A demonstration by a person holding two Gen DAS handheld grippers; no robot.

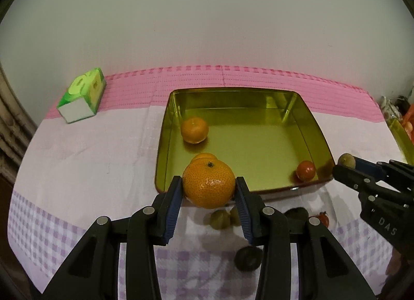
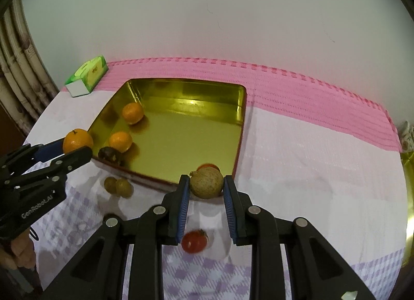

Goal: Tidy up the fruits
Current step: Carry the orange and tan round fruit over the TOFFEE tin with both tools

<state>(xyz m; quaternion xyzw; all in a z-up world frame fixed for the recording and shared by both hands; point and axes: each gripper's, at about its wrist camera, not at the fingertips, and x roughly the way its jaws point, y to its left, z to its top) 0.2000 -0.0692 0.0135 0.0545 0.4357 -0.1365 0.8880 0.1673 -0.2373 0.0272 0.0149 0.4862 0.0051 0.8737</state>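
Observation:
My left gripper (image 1: pixel 209 190) is shut on a large orange (image 1: pixel 209 185) and holds it over the near edge of the gold tin tray (image 1: pixel 302 108). My right gripper (image 2: pixel 206 183) is shut on a brown-green round fruit (image 2: pixel 206 182) at the tray's near right corner (image 2: pixel 239 144). The tray holds two oranges (image 2: pixel 132 113) (image 2: pixel 120 141) and a small red fruit (image 1: pixel 305 170). On the cloth lie two small green fruits (image 2: pixel 118 186), a red tomato (image 2: pixel 194 241) and a dark fruit (image 1: pixel 248 258).
A green tissue box (image 1: pixel 81 94) stands at the back left on the pink cloth band. Another gold container's edge (image 2: pixel 408 196) shows at the far right. A wall stands behind the table.

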